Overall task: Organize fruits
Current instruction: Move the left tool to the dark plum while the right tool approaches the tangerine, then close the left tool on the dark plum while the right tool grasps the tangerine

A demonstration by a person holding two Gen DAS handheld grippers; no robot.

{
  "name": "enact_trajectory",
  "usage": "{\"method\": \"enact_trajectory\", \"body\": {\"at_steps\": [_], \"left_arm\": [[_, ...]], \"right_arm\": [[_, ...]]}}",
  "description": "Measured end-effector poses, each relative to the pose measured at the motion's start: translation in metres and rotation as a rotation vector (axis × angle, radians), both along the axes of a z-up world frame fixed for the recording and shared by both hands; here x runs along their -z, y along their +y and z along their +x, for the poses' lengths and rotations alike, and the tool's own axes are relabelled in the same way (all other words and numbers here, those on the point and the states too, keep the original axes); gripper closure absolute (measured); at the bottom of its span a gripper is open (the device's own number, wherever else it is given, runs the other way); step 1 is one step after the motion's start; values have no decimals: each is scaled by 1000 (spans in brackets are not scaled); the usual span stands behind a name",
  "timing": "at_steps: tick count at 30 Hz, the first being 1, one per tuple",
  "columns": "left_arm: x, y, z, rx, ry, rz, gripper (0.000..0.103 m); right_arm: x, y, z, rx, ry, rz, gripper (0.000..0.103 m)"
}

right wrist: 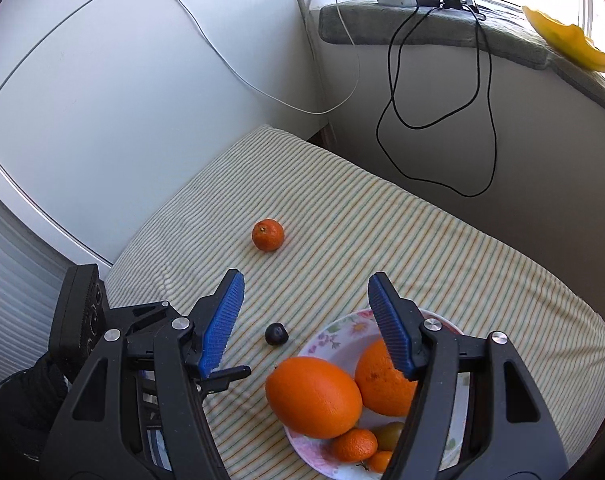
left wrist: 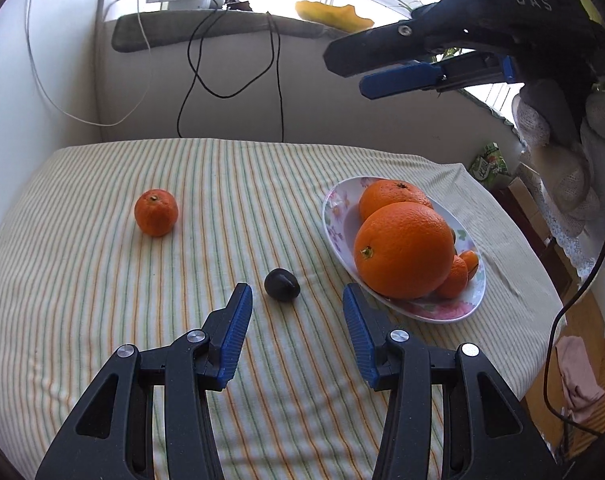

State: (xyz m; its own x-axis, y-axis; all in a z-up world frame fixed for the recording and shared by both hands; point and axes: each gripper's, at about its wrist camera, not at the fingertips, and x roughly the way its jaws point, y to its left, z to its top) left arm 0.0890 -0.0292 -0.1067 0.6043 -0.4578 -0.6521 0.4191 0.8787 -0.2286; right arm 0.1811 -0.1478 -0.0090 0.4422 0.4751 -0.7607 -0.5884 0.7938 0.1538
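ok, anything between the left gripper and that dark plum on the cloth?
Nothing visible. The left gripper is open, and the plum lies on bare striped cloth just ahead of its fingertips. The plate of oranges sits off to the right, clear of that line.

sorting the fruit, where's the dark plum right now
The dark plum lies on the striped cloth, just ahead of the open left tongs, left of the floral plate.

Desk [left wrist: 102, 300] covered by a striped cloth in cream, green and orange. Lying directly on it: one small orange [left wrist: 156, 212] alone toward the far left; a dark plum [left wrist: 281, 284] nearer the middle; a floral plate [left wrist: 442, 308] of fruit at right, just beside the plum, not touching.
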Motion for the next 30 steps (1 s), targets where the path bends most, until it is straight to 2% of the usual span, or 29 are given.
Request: {"method": "enact_trajectory", "body": {"at_steps": [12, 20, 30], "left_arm": [[6, 4, 7, 33, 4, 9, 57], [10, 0, 14, 46, 10, 27, 59], [16, -12, 26, 68, 12, 64, 62]], "right_arm": [[33, 78, 51, -87, 176, -37, 36], [65, 106, 81, -93, 313, -59, 36], [91, 136, 96, -117, 328, -152, 36]]}}
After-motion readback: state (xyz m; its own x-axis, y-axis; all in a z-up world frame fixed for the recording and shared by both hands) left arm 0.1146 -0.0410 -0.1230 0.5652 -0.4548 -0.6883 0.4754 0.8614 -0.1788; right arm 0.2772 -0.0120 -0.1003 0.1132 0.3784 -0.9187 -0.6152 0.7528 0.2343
